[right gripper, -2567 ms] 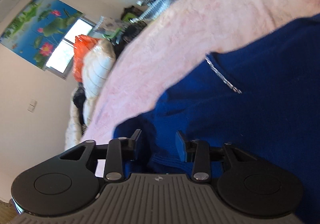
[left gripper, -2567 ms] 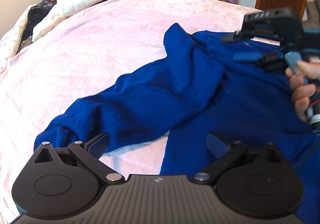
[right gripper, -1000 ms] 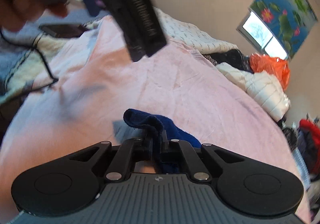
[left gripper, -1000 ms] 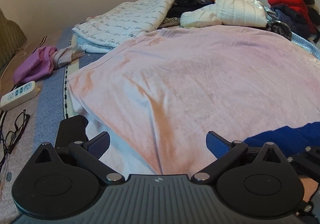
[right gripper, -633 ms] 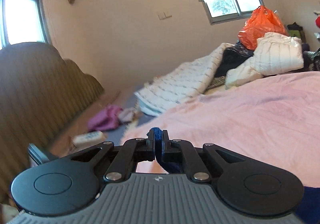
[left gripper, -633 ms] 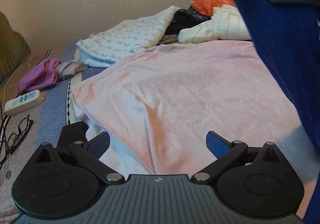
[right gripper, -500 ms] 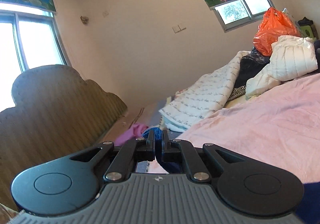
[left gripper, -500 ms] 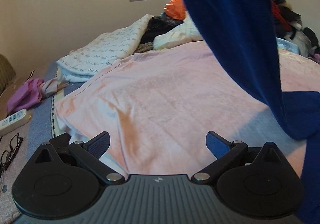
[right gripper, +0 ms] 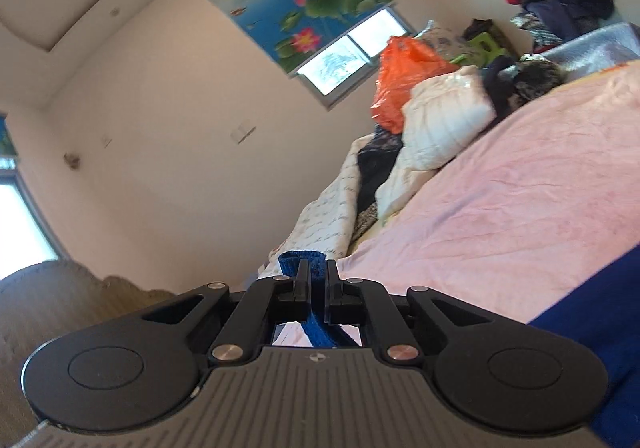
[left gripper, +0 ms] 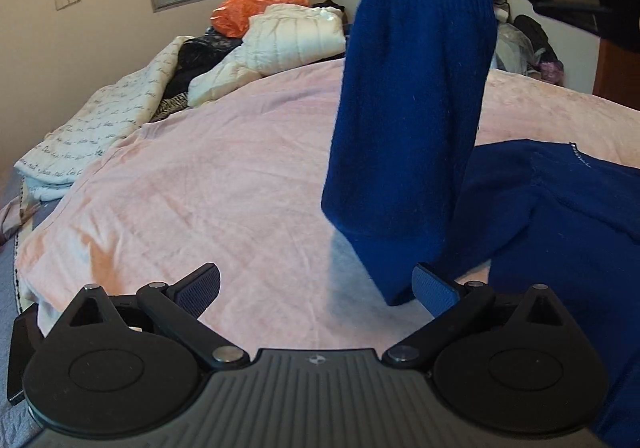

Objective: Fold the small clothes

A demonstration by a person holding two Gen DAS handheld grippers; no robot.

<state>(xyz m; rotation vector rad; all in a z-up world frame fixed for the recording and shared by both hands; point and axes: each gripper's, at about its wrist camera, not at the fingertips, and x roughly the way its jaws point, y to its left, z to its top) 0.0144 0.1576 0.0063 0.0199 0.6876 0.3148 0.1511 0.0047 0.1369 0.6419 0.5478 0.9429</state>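
Risk of the sleeve [left gripper: 412, 119] slipping out of the right claw [right gripper: 318, 288], pinched shut on only a narrow bit of cuff with the whole hanging weight below it; a quick swing likely to drag the sweater body [left gripper: 560, 215] askew across the pink blanket [left gripper: 208, 191] and spoil the fold line. Also a chance of a lopsided or bunched drop, with the left claw [left gripper: 316, 286] spread wide, holding nothing, low near the sleeve's bottom fold. Deep blue knit, soft and fuzzy, ribbed at the cuff; sleeve lifted upright above the bed, body lying flat to the right, small glinting trim near its neckline.
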